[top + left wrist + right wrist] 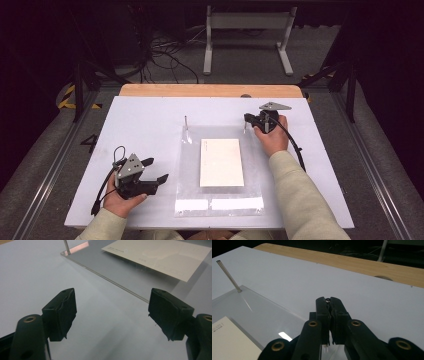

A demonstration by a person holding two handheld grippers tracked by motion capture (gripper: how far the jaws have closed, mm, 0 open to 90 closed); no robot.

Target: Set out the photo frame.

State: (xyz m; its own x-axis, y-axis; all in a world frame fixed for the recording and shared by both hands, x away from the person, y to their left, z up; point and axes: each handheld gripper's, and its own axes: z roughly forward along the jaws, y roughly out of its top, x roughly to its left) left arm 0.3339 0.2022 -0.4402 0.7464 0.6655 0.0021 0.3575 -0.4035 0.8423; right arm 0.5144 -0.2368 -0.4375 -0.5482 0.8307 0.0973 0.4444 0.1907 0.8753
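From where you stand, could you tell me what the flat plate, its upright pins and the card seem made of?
Plate: clear, glossy plastic, probably acrylic; the table shows through. Pin: thin, shiny, probably metal. Card: matte cream paper or cardstock with faint print.

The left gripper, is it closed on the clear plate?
No, the left gripper stands open over the bare white table, apart from the clear plate.

Print on cream card (pixel 222 162) illegible, right pin (pixel 328 300) mostly hidden between jaws
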